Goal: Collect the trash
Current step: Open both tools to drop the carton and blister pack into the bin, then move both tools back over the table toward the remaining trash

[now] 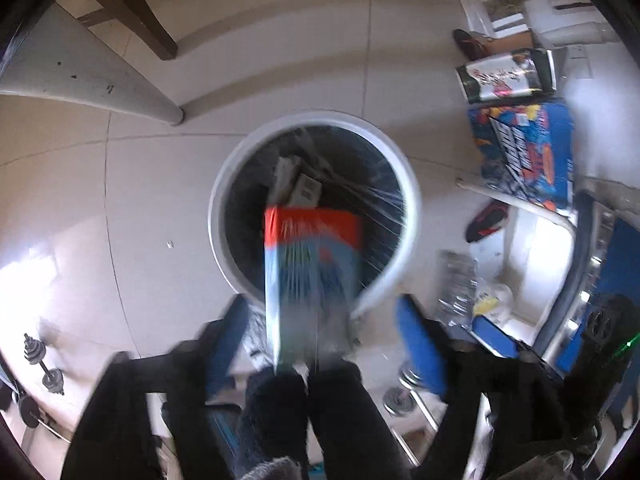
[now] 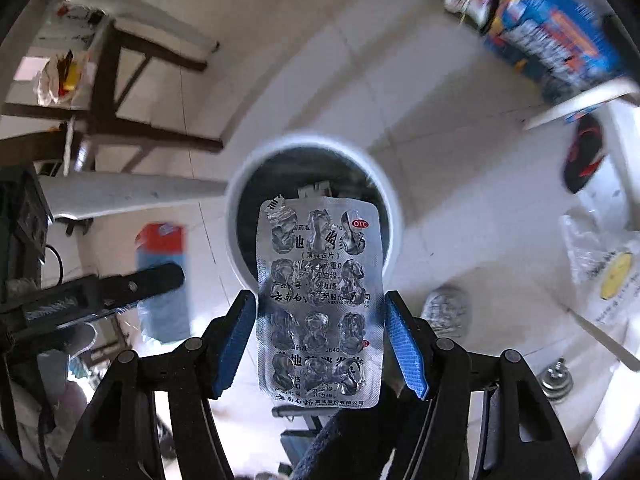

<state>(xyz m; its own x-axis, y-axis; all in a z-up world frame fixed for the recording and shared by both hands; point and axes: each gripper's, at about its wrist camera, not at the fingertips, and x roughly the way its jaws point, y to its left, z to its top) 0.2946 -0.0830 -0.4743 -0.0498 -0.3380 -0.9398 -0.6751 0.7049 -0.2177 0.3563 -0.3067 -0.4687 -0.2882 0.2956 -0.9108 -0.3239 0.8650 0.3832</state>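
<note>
Red-and-blue carton [image 1: 314, 264], blurred, sits between the blue pads of the left gripper [image 1: 324, 336]; jaws stand wide, pads clear of both its sides, its top end over the near rim of the white round bin [image 1: 224, 184]. Bin has a dark liner and small boxes [image 1: 298, 184] inside. Spent silver blister pack [image 2: 318, 300] lies between the right gripper's [image 2: 320, 338] pads, upper end over the same bin; jaws part-open, and whether the pads touch its edges cannot be told. Bin stands on pale floor tiles [image 1: 120, 184]. Blue printed box [image 1: 524, 156] lies right of it; dumbbell [image 1: 42, 364] at lower left.
</note>
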